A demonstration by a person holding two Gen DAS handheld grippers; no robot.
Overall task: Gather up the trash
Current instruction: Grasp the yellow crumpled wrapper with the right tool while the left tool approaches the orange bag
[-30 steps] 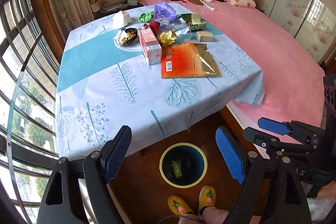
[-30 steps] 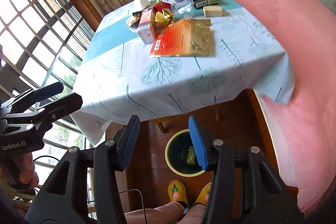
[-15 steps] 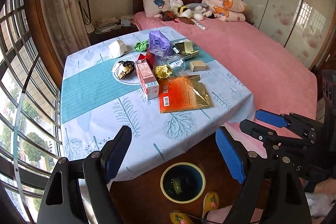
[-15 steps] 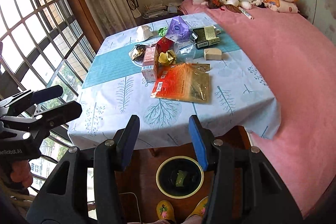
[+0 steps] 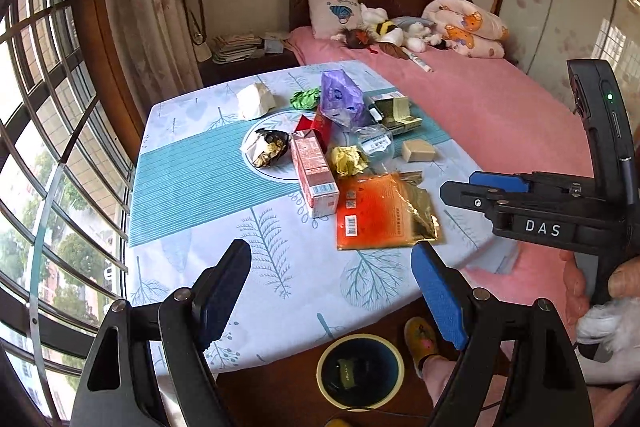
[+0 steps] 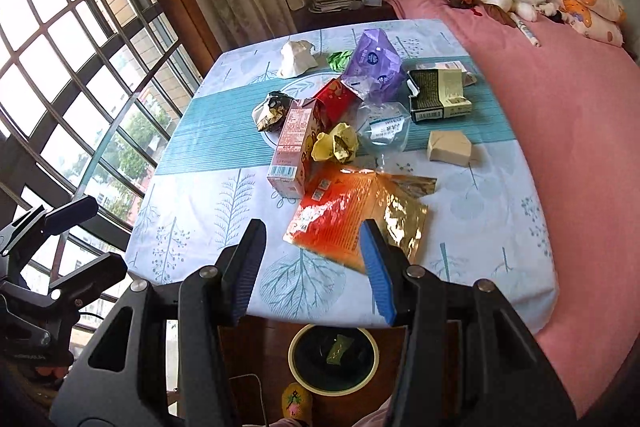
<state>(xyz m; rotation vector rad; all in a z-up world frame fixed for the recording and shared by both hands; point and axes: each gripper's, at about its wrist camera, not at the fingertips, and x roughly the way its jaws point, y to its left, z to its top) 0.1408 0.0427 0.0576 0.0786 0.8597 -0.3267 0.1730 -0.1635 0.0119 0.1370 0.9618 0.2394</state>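
Observation:
Trash lies on the table [image 5: 200,187]: an orange foil packet [image 5: 380,213] [image 6: 356,215], a pink carton [image 5: 314,171] [image 6: 294,147], a yellow crumpled wrapper [image 5: 348,161] [image 6: 336,143], a purple bag [image 5: 340,97] [image 6: 374,61], a dark green box [image 6: 438,95] and a white wad [image 5: 254,101]. A round bin [image 5: 360,371] [image 6: 334,359] on the floor below holds a green scrap. My left gripper [image 5: 332,295] is open and empty over the table's near edge. My right gripper [image 6: 312,263] is open and empty just short of the orange packet.
A bed with a pink cover [image 5: 480,107] borders the table on the right, with pillows and plush toys at its head. A barred window [image 6: 80,67] and curtain run along the left. A person's yellow slippers [image 5: 420,339] stand by the bin.
Both grippers rose and moved forward from over the bin toward the table; the trash pile is now closer and the bin lower in view. Both stay open.

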